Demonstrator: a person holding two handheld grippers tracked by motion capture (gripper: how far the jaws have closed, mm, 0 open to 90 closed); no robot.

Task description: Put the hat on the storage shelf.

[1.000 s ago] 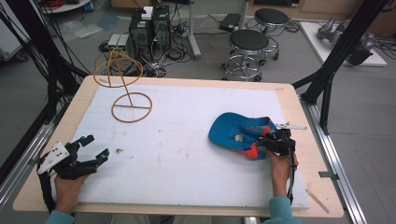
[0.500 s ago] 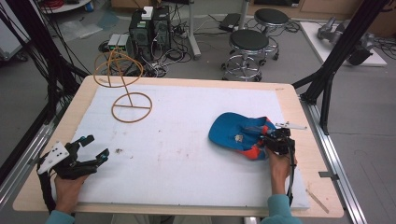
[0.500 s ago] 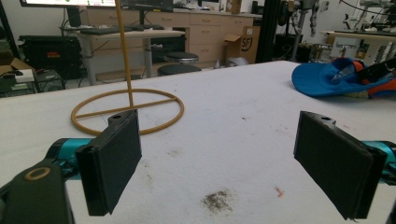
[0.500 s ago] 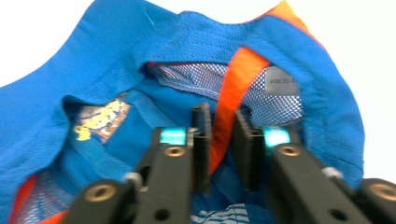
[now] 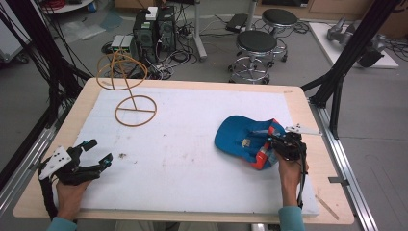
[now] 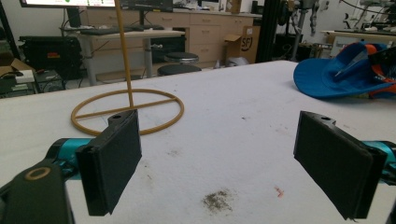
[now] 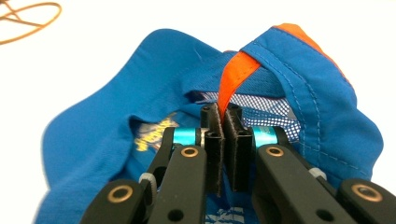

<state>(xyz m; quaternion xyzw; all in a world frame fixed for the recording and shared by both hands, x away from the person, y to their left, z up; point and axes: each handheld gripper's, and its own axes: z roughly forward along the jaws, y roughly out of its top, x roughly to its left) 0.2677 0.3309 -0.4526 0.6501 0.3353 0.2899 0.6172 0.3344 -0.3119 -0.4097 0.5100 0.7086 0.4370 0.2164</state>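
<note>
Orange strap (image 7: 232, 77) of blue hat (image 5: 240, 137) pinched by right gripper (image 7: 223, 122), left gripper (image 6: 219, 158) level, wide

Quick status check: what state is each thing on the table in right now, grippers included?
Right gripper: jaws just closed, shut on the hat's orange strap.
Blue hat: upside down on the white mat, rear edge pinched.
Left gripper: open, nothing between the jaws.
Wire stand: upright, untouched.

One blue fabric sun hat with orange trim (image 5: 240, 139) lies on one white-covered wooden table (image 5: 192, 192). One tan wire hat stand (image 5: 129, 91) stands there too. Two black round stools (image 5: 257, 45) sit beyond the table.
</note>
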